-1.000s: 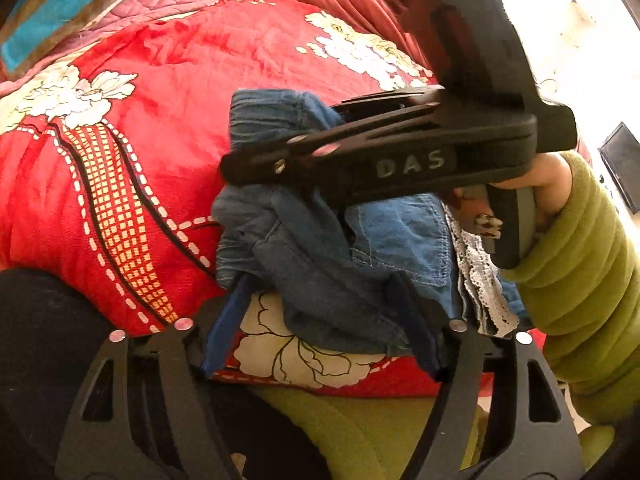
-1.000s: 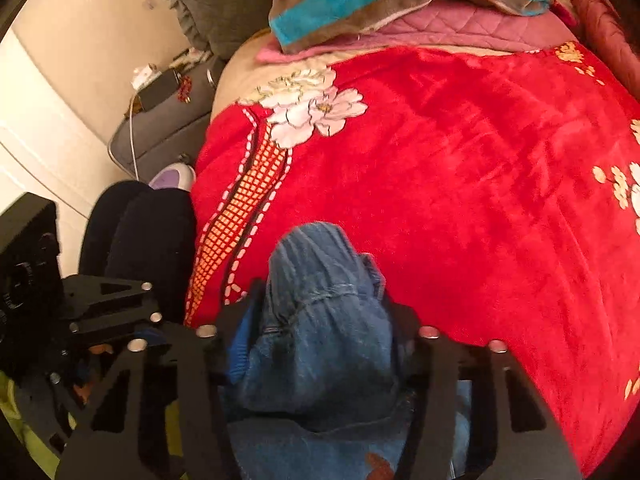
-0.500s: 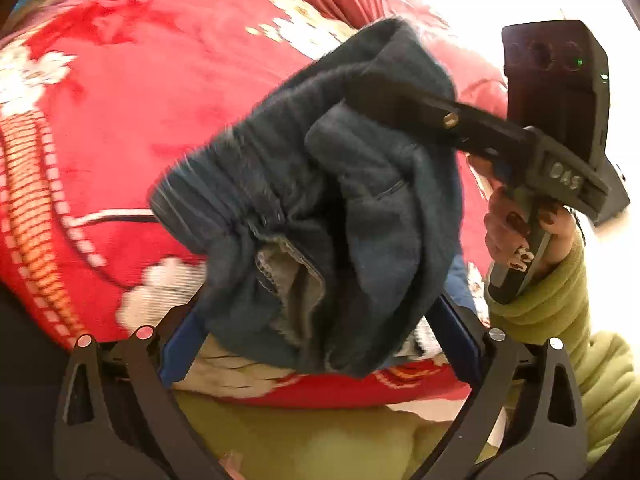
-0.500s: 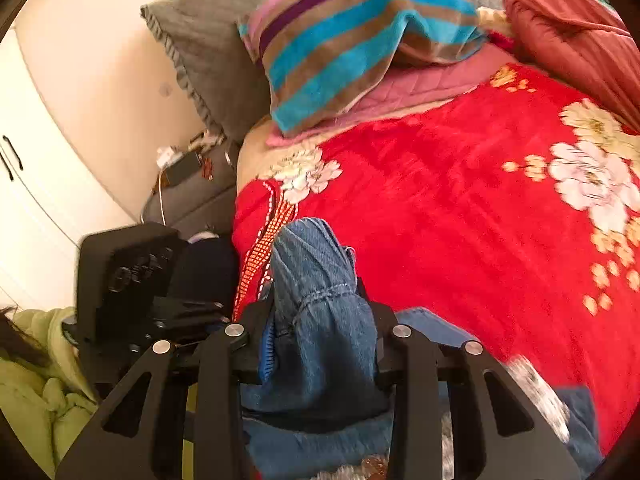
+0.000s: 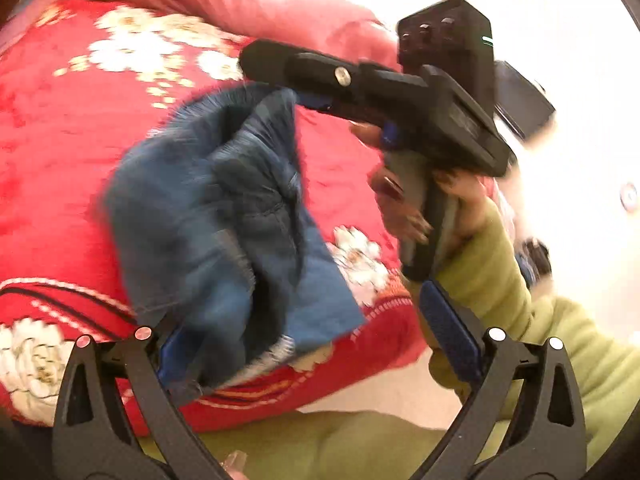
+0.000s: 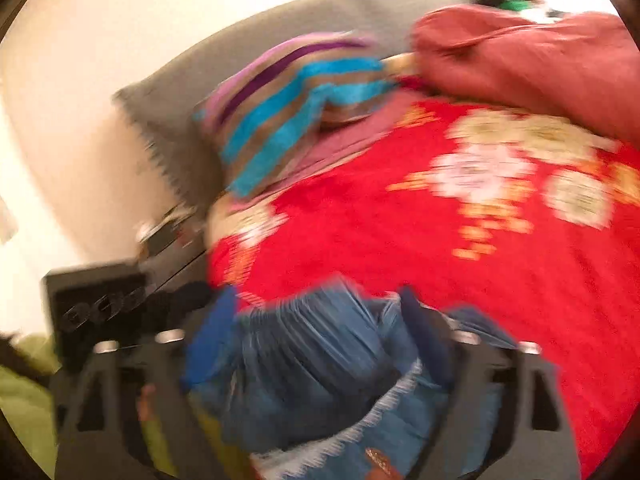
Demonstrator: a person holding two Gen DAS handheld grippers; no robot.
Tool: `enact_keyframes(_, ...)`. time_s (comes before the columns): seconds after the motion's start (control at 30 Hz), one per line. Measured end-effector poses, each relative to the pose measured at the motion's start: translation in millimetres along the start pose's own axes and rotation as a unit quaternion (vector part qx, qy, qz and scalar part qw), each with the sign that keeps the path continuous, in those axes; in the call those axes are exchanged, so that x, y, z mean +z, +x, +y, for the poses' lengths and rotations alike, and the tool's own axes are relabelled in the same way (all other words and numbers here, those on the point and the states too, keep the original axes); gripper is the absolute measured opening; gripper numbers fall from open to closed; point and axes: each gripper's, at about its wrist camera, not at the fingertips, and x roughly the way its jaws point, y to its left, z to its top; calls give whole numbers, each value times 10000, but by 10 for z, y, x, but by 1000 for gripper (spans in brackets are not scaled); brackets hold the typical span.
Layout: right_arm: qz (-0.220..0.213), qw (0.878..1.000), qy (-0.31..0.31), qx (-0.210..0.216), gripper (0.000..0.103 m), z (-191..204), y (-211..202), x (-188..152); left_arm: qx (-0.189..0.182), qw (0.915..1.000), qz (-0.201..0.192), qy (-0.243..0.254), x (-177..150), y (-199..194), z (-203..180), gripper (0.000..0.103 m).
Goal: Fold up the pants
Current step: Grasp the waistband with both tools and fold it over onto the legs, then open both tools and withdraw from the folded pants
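Denim pants (image 5: 224,216) bunched in the air above a red floral blanket (image 5: 60,140).
Right gripper (image 6: 320,360) clamps the bundle; left gripper (image 5: 316,336) stands wide, only its left finger (image 5: 172,356) touching cloth near the bed edge.

Pants (image 5: 224,216) bunched and raised over near edge of blanket (image 5: 60,152), which covers the bed; right gripper (image 5: 280,76) at their upper right, left gripper (image 5: 320,344) beneath, its left jaw against the cloth, the right jaw apart from it. Striped pillow (image 6: 288,120) at far left end of blanket, leaning on cushion (image 6: 224,80) behind; rolled quilt (image 6: 540,60) along far right edge.
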Motion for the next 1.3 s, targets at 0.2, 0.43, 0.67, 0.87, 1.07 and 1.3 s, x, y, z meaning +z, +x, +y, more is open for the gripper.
enact_keyframes(0.2, -92, 9941, 902, -590, 94, -387, -265, -466, 558, 9965, -597, 189, -74, -358, -21, 93)
enact_keyframes(0.43, 512, 9881, 773, -1225, 93, -285, -20, -740, 1909, 9804, 27, 479, -56, 54, 189, 63)
enact_keyframes(0.67, 834, 9718, 318, -2185, 88, -249, 83, -921, 2118, 9750, 477, 478, -157, 251, 364, 68)
enact_keyframes(0.87, 303, 9743, -196, -2224, 92, 81, -229, -861, 2272, 9713, 251, 659, -144, 127, 196, 80)
enact_keyframes(1.07, -99, 9737, -608, -2192, 94, 345, -499, -815, 2443, 9669, 14, 733, -96, 17, 69, 89)
enact_keyframes(1.3, -202, 9700, -1010, -2203, 96, 582, -675, -896, 2575, 9635, -97, 725, -94, -73, 23, 93)
